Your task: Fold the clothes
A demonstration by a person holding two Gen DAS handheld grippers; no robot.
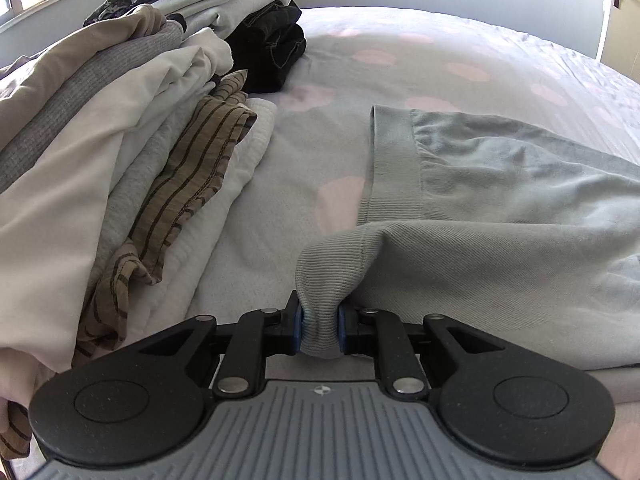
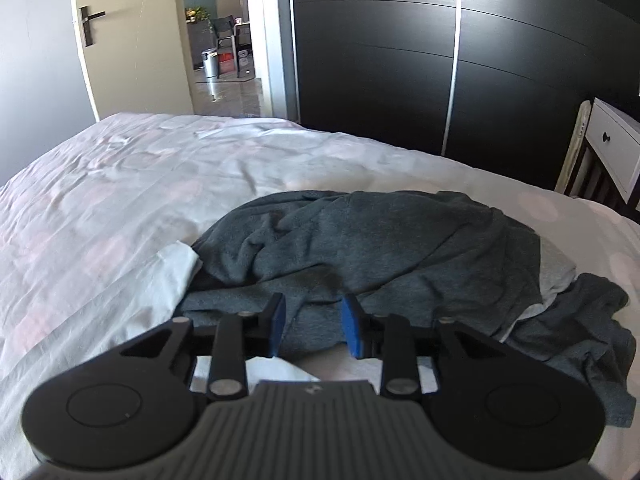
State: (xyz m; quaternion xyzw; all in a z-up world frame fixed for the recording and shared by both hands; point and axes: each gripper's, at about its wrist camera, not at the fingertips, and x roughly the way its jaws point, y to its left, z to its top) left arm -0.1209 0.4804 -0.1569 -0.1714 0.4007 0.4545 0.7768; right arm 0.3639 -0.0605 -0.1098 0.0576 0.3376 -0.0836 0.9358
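Note:
A pale green sweatshirt (image 1: 500,208) lies spread on the bed in the left wrist view, its ribbed hem running down the middle. My left gripper (image 1: 319,330) is shut on the sweatshirt's ribbed cuff (image 1: 328,268), which bunches between the blue pads. In the right wrist view a crumpled dark grey garment (image 2: 380,248) lies on the bed. My right gripper (image 2: 314,326) stands open just over its near edge, with dark cloth showing between the fingers but not pinched.
Stacks of folded clothes (image 1: 120,152) fill the left side of the bed, with black trousers (image 1: 276,48) behind. The spotted bedsheet (image 1: 420,64) stretches beyond. A white cloth (image 2: 176,264) peeks from under the dark garment. A dark wardrobe (image 2: 400,60), white nightstand (image 2: 612,140) and open door (image 2: 132,32) surround the bed.

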